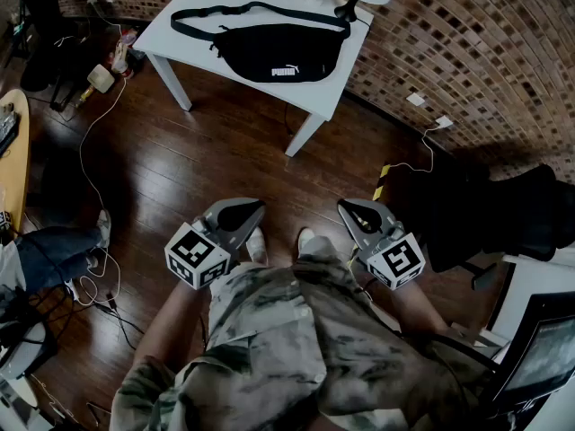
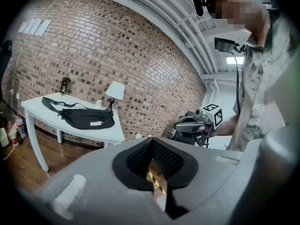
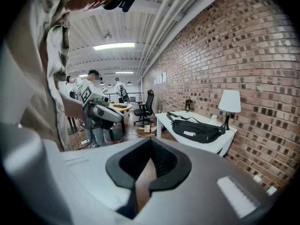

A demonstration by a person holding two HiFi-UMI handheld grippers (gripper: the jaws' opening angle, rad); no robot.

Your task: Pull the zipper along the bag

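Clearly the black waist bag [image 1: 274, 52] lies well ahead of both claws, on the white bench [image 1: 184, 27] by the brick wall, its long axis running left to right across the bench top and its strap trailing off to the left. Neither claw is near it. The left claw [image 1: 247, 210] sits slightly more in line with the bag than the right claw [image 1: 353, 210]. Both hang at the person's waist over the wooden floor, clenched tip to tip, gripping nothing and touching nothing. The zipper itself is too small to make out.
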